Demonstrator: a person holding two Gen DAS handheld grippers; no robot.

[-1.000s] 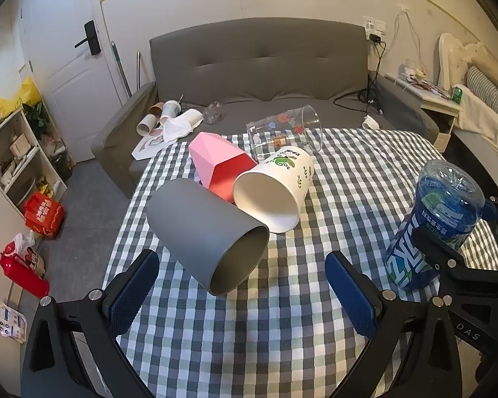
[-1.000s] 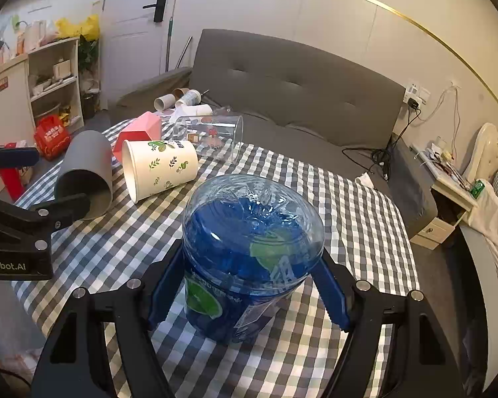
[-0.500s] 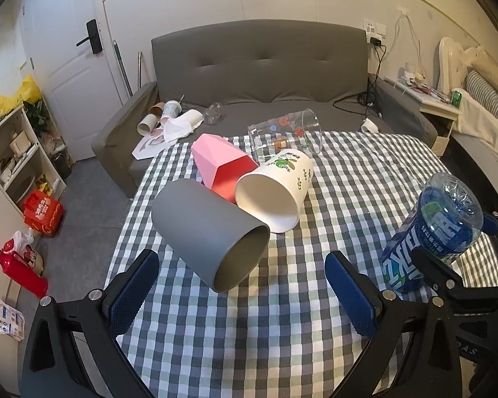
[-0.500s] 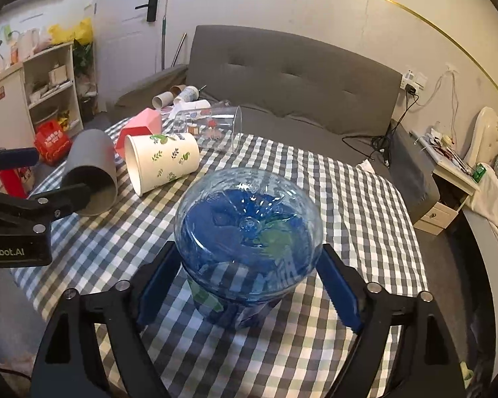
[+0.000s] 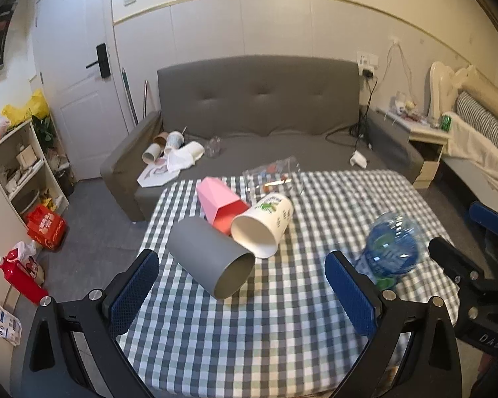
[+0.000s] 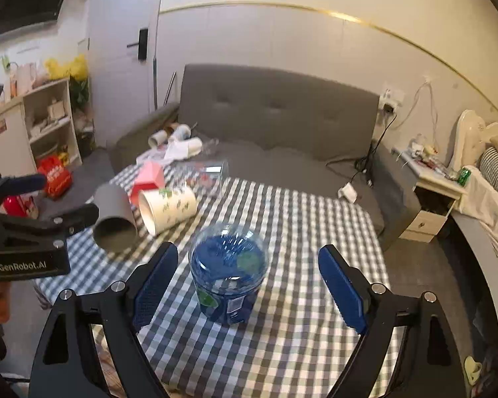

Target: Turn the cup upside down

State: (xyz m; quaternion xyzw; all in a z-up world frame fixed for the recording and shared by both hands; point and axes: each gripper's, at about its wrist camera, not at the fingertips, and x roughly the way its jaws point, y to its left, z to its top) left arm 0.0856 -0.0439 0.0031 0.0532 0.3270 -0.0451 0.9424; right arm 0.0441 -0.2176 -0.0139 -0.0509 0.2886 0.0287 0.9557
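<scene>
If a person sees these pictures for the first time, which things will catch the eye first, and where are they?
First is the blue cup, standing bottom up on the checkered table between the fingers of the open right gripper, which do not touch it. Behind it to the left lie a grey cup, a white leaf-print cup and a pink cup, all on their sides and close together.

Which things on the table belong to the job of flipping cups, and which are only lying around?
Job: blue plastic cup standing upside down between the open right gripper; grey cup, white cup, pink cup, clear cup, all on their sides.

Lying about: paper cups on the sofa, red bag.
</scene>
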